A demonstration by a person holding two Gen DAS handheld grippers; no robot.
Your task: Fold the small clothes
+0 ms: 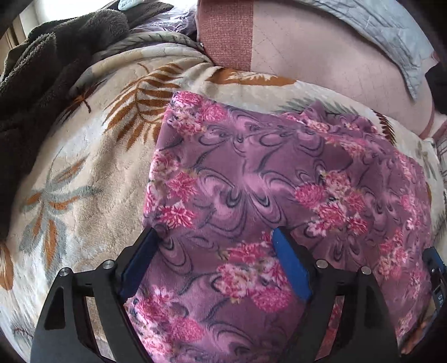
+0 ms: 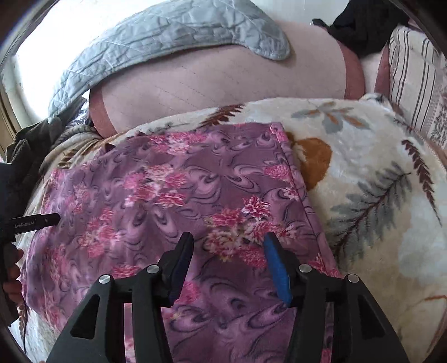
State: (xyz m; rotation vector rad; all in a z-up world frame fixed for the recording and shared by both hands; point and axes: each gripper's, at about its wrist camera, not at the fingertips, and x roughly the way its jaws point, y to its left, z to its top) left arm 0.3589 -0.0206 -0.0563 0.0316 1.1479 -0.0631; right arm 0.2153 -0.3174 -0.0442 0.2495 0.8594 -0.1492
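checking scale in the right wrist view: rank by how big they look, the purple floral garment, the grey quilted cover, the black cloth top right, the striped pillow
1. purple floral garment, largest, though nearest the camera
2. grey quilted cover
3. striped pillow and black cloth: look alike, both cut off by the frame edge, so unranked

We see right gripper (image 2: 229, 245), black with blue-padded fingers (image 2: 275, 268), jaws apart, nothing between pads, poised over purple fleece garment with pink flower print (image 2: 156, 195). Garment lies flat on cream plush blanket with grey and rust leaf pattern (image 2: 377, 173). Left gripper's black fingertip (image 2: 36, 220) enters at left edge. Crumpled grey quilted cloth (image 2: 167, 36) behind.
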